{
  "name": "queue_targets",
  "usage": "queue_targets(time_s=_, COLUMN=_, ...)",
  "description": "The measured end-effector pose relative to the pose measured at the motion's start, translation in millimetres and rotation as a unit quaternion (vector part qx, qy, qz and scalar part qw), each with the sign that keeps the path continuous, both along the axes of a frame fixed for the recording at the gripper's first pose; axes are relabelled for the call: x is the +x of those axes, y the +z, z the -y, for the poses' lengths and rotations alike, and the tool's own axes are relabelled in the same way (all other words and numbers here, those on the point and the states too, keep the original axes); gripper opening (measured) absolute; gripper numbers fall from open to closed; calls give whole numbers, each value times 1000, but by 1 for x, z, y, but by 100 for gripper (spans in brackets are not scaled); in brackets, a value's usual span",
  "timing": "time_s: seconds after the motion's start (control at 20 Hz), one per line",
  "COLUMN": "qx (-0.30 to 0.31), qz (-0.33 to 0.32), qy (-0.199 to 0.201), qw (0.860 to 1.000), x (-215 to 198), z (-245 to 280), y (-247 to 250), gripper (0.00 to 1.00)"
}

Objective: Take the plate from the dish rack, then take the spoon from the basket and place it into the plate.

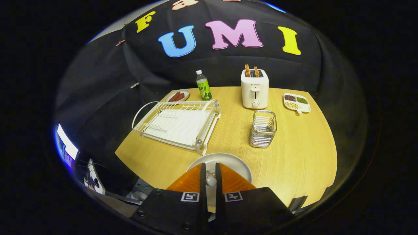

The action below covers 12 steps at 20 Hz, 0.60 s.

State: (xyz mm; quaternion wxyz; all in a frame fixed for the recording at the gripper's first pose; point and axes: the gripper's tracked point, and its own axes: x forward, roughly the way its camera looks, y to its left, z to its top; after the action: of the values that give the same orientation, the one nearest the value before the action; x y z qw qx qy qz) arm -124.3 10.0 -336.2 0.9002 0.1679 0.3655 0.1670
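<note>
A grey round plate [236, 163] lies on the wooden table near its front edge, just under my fingers. My gripper [210, 167] hangs over the plate, its fingers drawn close together on a small pale spoon [210, 180], whose rounded end shows in the narrow gap. The rest of the spoon is hidden by the fingers. Beyond the plate to the right stands the wire basket [263, 129] with nothing seen inside. The white dish rack [178, 124] sits beyond the plate to the left, with no dishes in it.
At the back of the table stand a white toaster [254, 88] with two slices of bread, a green-labelled bottle [203, 85], a small plate of sausages [177, 96] and a divided dish of beans [296, 102]. Bare wood lies right of the basket.
</note>
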Motion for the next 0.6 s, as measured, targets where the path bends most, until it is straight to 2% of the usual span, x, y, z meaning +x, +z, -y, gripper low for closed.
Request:
queue_targets(time_s=0.2, qx=-3, qz=-18, qy=32, qw=999, x=-15, z=-21, y=-27, gripper=13)
queue_targets(time_s=0.35, qx=-11, qz=-56, qy=64, qw=996, x=-35, z=-34, y=-57, gripper=13)
queue_targets(time_s=0.6, qx=-47, qz=-107, qy=63, qw=991, x=-48, z=-32, y=-98, gripper=15)
